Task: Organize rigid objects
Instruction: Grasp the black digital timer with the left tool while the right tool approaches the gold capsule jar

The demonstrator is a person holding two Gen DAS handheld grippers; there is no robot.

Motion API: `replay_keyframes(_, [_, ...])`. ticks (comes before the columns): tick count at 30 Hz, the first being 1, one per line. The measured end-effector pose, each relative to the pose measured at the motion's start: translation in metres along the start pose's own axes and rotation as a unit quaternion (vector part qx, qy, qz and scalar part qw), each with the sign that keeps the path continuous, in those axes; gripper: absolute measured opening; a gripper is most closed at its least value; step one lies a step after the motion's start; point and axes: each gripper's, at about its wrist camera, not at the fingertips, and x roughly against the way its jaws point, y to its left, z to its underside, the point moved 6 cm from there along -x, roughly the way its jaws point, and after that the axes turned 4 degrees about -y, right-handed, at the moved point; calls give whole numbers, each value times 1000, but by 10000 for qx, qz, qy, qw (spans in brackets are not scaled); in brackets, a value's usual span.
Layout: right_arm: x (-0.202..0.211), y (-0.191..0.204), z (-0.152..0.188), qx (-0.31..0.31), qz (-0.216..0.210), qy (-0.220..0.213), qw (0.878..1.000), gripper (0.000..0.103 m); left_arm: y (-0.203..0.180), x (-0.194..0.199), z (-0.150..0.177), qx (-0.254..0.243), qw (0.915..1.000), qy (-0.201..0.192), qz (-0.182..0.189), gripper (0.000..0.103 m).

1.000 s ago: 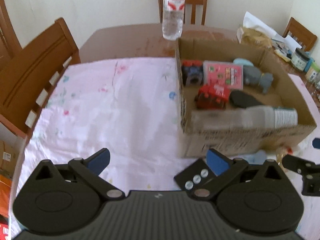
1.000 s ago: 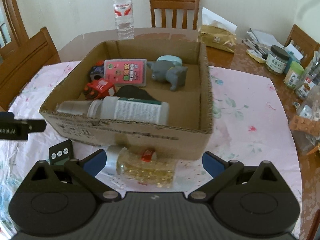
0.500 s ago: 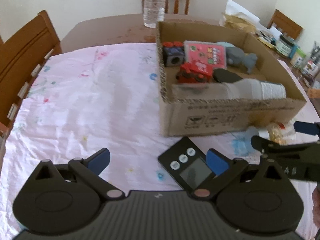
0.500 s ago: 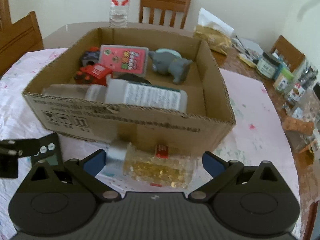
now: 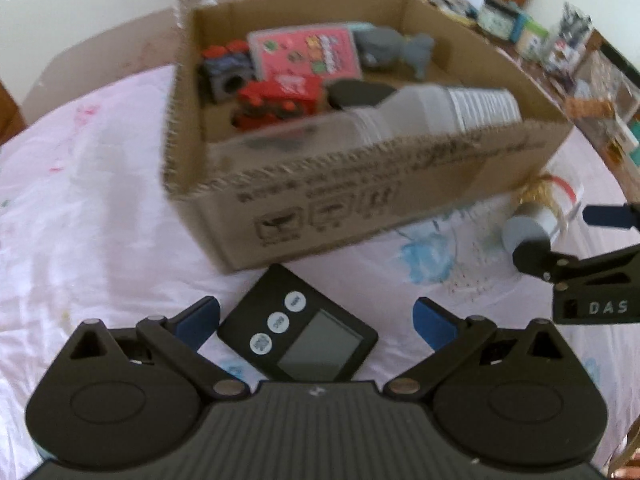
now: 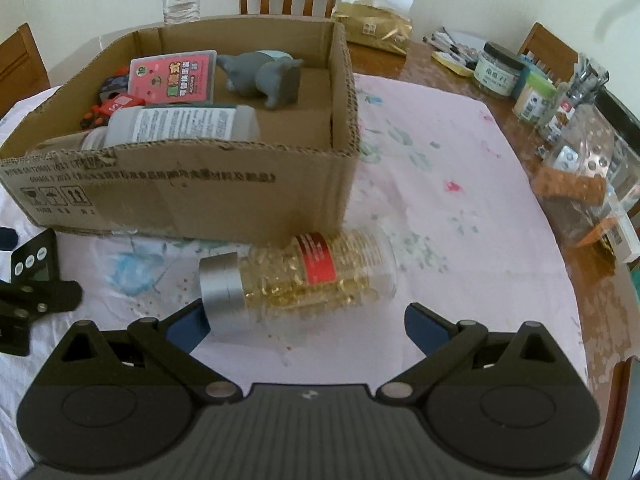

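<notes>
On the pink cloth before the brown cardboard box (image 6: 180,192), both jaws wide open and empty: left gripper (image 5: 316,320) straddles the black digital timer (image 5: 298,338), right gripper (image 6: 306,324) faces the clear capsule bottle (image 6: 304,276); next, close and lift.

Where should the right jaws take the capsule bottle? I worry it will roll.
Grip the capsule bottle across its clear ribbed body, coming from above. It lies on its side with the silver cap pointing left, near the box.
</notes>
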Motion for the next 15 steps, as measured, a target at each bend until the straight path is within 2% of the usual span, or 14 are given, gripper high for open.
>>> replay_keyframes(2, [1, -1, 2, 21, -27, 18, 10000, 103, -5, 0, 1, -186, 9998, 52, -1, 102])
replay_keyframes(8, [0, -6, 4, 62, -184, 76, 9998, 103, -25, 11, 18, -609, 9967, 306, 449, 102])
replay_keyframes(13, [-2, -8, 6, 164, -249, 144, 9995, 103, -26, 10, 20, -683, 9974, 171, 167, 99])
replay_keyframes(15, [-3, -7, 7, 269, -277, 163, 9991, 103, -23, 11, 17, -599, 9981, 49, 119, 92])
